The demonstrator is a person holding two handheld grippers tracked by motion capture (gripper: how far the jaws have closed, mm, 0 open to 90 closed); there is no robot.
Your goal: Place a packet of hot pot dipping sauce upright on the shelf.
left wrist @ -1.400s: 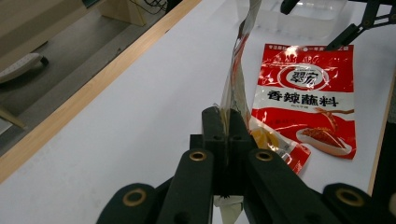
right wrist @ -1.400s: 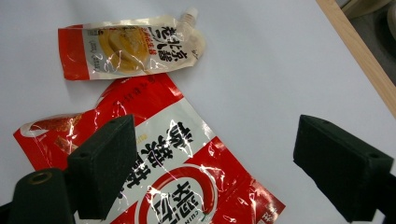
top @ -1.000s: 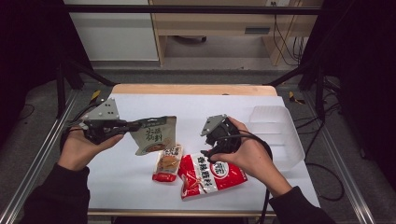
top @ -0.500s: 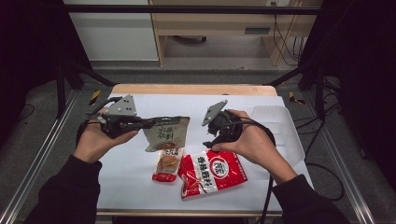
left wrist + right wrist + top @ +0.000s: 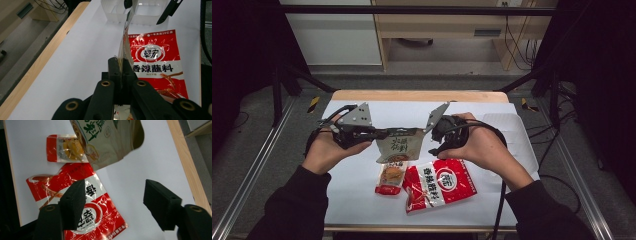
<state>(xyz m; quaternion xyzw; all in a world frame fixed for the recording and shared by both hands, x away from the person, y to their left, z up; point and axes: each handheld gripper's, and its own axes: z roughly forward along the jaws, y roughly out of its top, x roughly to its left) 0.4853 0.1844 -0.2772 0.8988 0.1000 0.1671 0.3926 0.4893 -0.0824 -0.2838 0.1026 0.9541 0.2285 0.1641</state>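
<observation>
Covering most of the wooden frame, the white tabletop (image 5: 362,185) carries a red snack bag (image 5: 439,184) and a small red packet (image 5: 391,178). The left hand-held gripper (image 5: 121,65) pinches a green pouch (image 5: 399,145) aloft; the right hand-held gripper (image 5: 113,200) gapes wide, empty.

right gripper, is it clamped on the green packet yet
No, in the right gripper view the right gripper has its jaws wide apart with white table between them, and the green packet hangs beyond them.
</observation>
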